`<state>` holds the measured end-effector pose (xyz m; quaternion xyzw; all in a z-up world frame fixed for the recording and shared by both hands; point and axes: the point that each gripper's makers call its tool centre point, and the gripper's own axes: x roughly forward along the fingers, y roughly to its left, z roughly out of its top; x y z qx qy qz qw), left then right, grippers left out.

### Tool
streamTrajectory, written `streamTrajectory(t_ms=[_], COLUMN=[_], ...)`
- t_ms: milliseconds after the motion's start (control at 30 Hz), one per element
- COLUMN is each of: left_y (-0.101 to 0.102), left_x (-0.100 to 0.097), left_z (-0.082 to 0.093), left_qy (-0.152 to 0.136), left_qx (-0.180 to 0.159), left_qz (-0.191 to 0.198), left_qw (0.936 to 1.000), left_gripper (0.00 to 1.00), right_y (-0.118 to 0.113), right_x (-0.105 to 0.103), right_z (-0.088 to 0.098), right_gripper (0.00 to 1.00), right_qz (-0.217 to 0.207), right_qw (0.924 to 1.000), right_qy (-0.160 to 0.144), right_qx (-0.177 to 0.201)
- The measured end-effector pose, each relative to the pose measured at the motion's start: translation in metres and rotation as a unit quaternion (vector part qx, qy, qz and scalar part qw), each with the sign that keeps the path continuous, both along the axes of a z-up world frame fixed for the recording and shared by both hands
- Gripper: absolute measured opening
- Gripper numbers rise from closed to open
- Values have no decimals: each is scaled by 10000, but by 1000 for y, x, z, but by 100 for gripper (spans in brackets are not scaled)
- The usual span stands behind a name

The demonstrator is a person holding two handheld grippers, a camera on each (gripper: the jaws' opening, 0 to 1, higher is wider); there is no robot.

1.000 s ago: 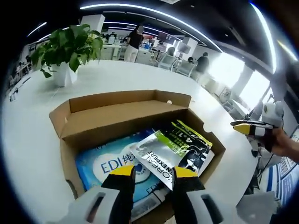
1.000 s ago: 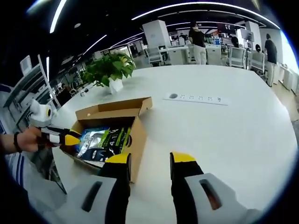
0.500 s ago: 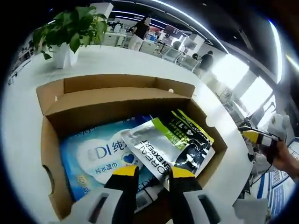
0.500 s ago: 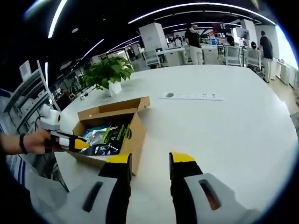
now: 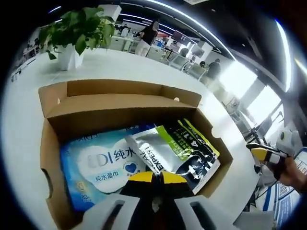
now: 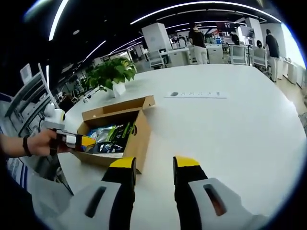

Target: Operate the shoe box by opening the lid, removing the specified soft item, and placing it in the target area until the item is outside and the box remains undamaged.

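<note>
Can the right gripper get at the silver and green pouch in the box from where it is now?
Probably yes, though not without moving. The right gripper is open over bare table beside the shoe box, whose lid is folded back. The pouch lies uncovered on top, but the left gripper is already closed at its edge.

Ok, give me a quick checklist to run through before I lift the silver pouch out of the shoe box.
1. Lid open: ok. The shoe box has its flap folded back and the contents are exposed.
2. Grip on the item: ok, probably. The left gripper has its jaws nearly together on the near edge of the silver and green pouch.
3. Only one item caught: cannot tell. The blue wet wipes pack lies right under the pouch.
4. Box undamaged: ok, no tears visible on the walls.
5. Landing area: ok. The white table beside the box is bare.
6. Right gripper: ok, open and away from the box.
</note>
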<state>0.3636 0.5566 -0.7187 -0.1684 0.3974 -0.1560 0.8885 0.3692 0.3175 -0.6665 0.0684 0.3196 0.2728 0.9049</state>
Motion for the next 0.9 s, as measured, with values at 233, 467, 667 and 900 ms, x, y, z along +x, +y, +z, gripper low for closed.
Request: streamTrajectory(t_ms=[233, 467, 667, 900], left_y=[5, 7, 16, 24], left_x=[1, 1, -1, 0], left_z=[1, 2, 1, 2], left_qy=[-14, -46, -29, -31], left_qx=[-76, -93, -58, -71], left_qz=[134, 170, 204, 252], left_qw=[9999, 9998, 9998, 9997], left_gripper=[2, 2, 2, 2], right_y=[12, 29, 46, 66], right_x=[1, 2, 4, 9], right_z=[-1, -1, -1, 3], right_gripper=[28, 28, 27, 27], right_qz=[122, 281, 429, 619], right_qw=[9999, 9996, 9990, 9980], right_qy=[6, 7, 11, -2], right_qx=[27, 71, 105, 132])
